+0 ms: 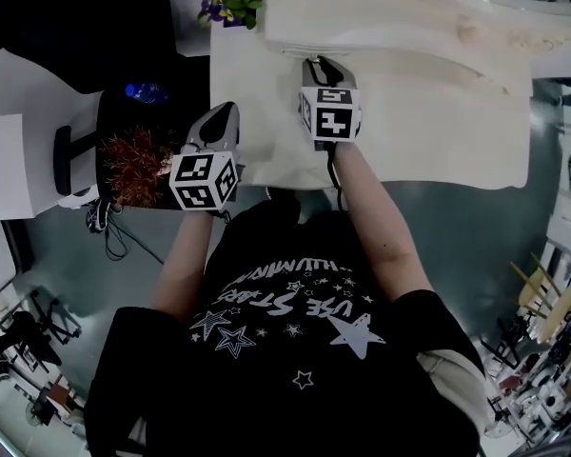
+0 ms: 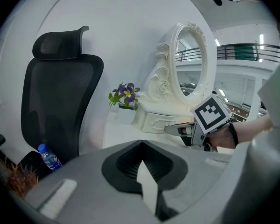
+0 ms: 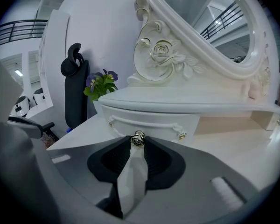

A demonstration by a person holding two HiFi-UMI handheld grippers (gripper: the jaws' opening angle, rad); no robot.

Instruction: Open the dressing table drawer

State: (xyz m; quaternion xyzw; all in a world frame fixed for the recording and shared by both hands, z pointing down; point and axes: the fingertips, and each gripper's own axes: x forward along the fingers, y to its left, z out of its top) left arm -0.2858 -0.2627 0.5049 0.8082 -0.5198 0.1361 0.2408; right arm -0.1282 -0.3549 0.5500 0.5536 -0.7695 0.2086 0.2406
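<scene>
The white dressing table [image 1: 438, 122] carries a small drawer unit under the oval mirror. In the right gripper view its curved drawer front [image 3: 154, 121] fills the middle, with a small metal rose knob [image 3: 138, 138]. My right gripper [image 3: 138, 142] is shut on that knob, with both jaw tips pressed round it. From the head view the right gripper [image 1: 317, 67] reaches to the unit's front edge. The drawer front looks close to flush under the shelf top. My left gripper [image 2: 141, 146] hangs shut with nothing in it, over the table's left edge [image 1: 224, 114].
A black office chair [image 2: 60, 101] stands left of the table, with a blue water bottle [image 2: 48, 157] on its seat. A potted purple flower [image 1: 230, 3] sits at the table's back left corner. A reddish bristly thing [image 1: 133, 165] lies beside the left gripper.
</scene>
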